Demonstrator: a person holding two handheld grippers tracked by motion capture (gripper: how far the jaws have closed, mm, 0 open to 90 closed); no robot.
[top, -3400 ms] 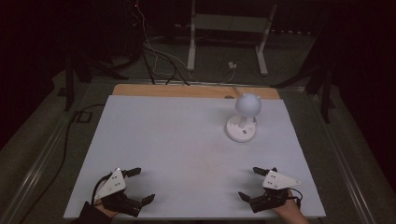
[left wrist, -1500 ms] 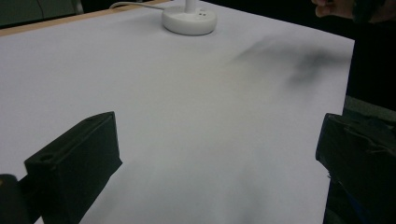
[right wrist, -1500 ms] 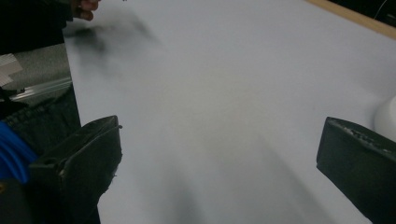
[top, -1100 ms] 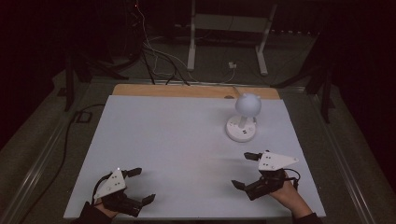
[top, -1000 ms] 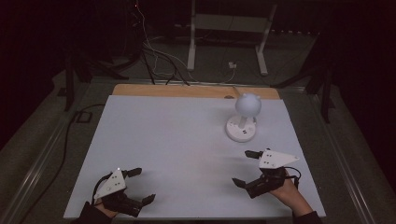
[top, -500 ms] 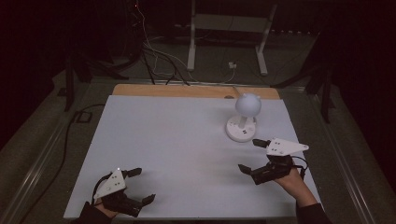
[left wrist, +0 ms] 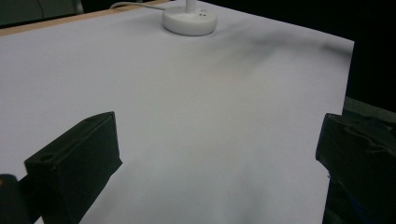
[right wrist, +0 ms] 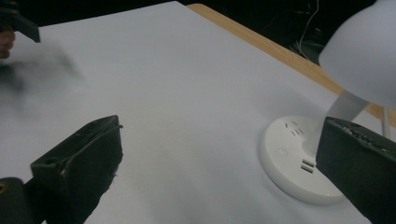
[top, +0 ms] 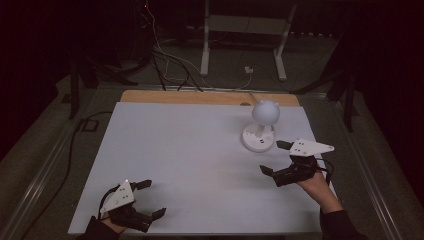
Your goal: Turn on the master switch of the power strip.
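Note:
A small white desk lamp (top: pixel 265 113) with a round head stands on its disc base (top: pixel 258 139) at the back right of the white table (top: pixel 190 145). My right gripper (top: pixel 274 158) hovers open just in front and right of that base, held by a hand, with nothing between its jaws. In the right gripper view the lamp base (right wrist: pixel 299 163) with its sockets lies close ahead at the right, under the lamp head (right wrist: pixel 362 56). My left gripper (top: pixel 152 199) rests open near the front left edge. The left gripper view has the lamp base (left wrist: pixel 189 21) far ahead.
A wooden strip (top: pixel 200 97) runs along the table's far edge. Beyond it are cables (top: pixel 165 60) and a metal stand (top: pixel 245 30) on the dark floor. The left gripper (right wrist: pixel 18 23) appears at the top left of the right gripper view.
My right gripper has moved away from the front edge, forward and toward the lamp base, staying open. The left gripper and the lamp have not moved.

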